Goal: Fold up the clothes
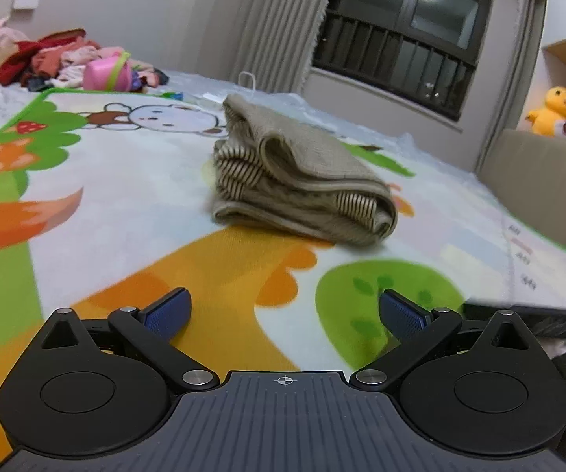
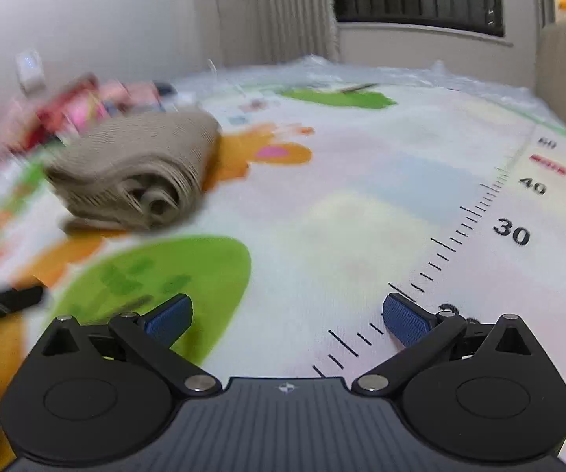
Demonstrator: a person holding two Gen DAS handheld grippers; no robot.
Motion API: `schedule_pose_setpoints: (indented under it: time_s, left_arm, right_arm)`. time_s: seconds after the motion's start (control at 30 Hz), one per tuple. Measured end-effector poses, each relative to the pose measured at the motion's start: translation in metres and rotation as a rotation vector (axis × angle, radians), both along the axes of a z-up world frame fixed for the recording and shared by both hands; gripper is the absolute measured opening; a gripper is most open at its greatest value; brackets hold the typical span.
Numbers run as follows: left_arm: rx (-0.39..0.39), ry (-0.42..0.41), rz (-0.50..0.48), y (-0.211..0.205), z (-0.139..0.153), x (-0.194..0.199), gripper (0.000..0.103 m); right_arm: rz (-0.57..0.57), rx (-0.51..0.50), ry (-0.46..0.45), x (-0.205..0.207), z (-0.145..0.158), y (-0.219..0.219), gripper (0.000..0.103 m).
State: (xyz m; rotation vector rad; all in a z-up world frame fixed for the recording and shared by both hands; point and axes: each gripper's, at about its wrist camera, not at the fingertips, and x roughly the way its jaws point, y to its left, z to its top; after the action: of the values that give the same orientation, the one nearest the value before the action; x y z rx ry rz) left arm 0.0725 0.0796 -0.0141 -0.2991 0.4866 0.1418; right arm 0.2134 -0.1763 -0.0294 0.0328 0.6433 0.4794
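Observation:
A beige knit garment with striped trim [image 1: 302, 173] lies folded into a thick bundle on the cartoon play mat [image 1: 125, 181]. My left gripper [image 1: 285, 310] is open and empty, low over the mat, a short way in front of the bundle. In the right wrist view the same folded garment [image 2: 137, 173] sits to the upper left, blurred. My right gripper [image 2: 287, 314] is open and empty over the mat [image 2: 361, 216], to the right of the bundle and apart from it.
A pile of red and pink clothes with a pink toy [image 1: 66, 63] lies at the mat's far left. A beige headboard or sofa edge [image 1: 539, 181] with a yellow plush [image 1: 554, 110] bounds the right. A printed ruler scale [image 2: 479, 212] runs along the mat's right side.

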Motion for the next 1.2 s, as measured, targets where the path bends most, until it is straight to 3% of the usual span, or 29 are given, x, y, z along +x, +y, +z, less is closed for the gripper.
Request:
schedule_pose_setpoints:
  time_s: [0.17,0.37,0.6,1.2]
  left_arm:
    - [0.044,0.026,0.047,-0.004,0.000,0.000,0.103]
    - [0.134,0.082,0.078,-0.015,-0.003,0.007,0.103]
    - [0.168,0.095,0.081,-0.019,-0.007,0.009,0.103]
    - [0.177,0.095,0.082,-0.021,-0.008,0.009,0.103]
  right_arm:
    - [-0.015,0.168,-0.059,-0.018,-0.007,-0.022,0.103]
    - [0.004,0.138,-0.042,-0.015,-0.006,-0.016,0.103]
    - [-0.012,0.005,-0.085,-0.023,-0.008,0.001,0.103]
    - [-0.023,0.043,-0.097,-0.025,-0.008,-0.007,0.103]
